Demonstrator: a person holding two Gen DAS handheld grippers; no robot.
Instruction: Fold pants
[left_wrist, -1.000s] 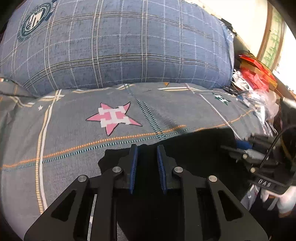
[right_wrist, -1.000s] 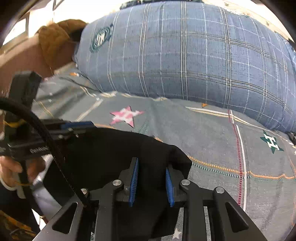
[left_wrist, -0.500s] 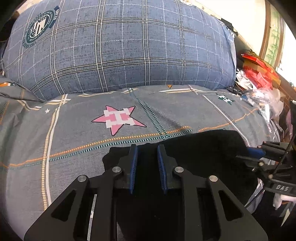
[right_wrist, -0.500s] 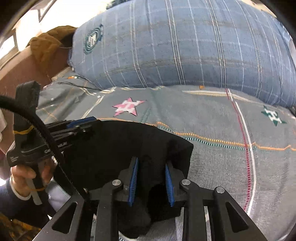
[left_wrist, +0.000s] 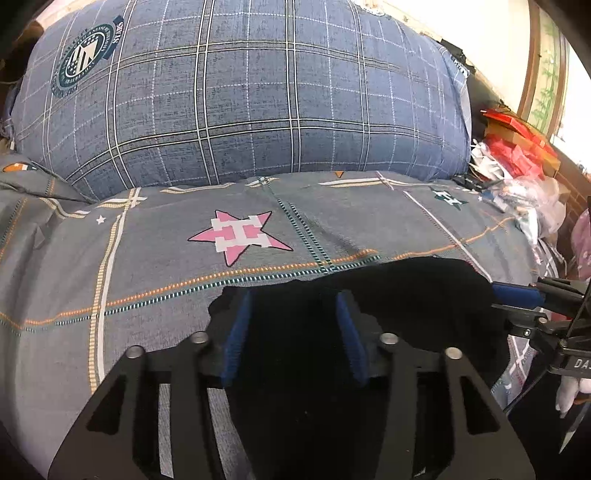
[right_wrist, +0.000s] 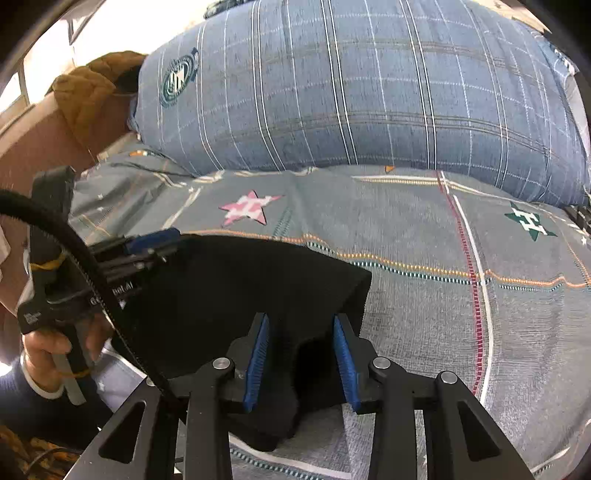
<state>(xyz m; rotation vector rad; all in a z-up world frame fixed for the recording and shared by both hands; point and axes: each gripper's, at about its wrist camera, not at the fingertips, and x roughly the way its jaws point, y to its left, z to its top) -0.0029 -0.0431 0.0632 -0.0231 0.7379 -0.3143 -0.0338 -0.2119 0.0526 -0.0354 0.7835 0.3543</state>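
The black pants (left_wrist: 369, 302) lie folded on the grey patterned bedsheet (left_wrist: 147, 258). My left gripper (left_wrist: 293, 332) is open, its blue pads on either side of the cloth at the near left corner. My right gripper (right_wrist: 301, 358) is open over the pants (right_wrist: 240, 295) at their right corner, with a fold of cloth between the blue pads. The right gripper shows at the right edge of the left wrist view (left_wrist: 517, 299). The left gripper shows at the left of the right wrist view (right_wrist: 147, 243).
A big blue plaid pillow (left_wrist: 240, 92) lies across the back of the bed. Red packets and plastic bags (left_wrist: 517, 147) are piled at the right. A brown jacket (right_wrist: 92, 92) lies at the back left. A pink star (left_wrist: 240, 236) marks the sheet ahead.
Both grippers have opened and let go of the pants, which now lie flatter on the sheet after moving forward toward the pillow.
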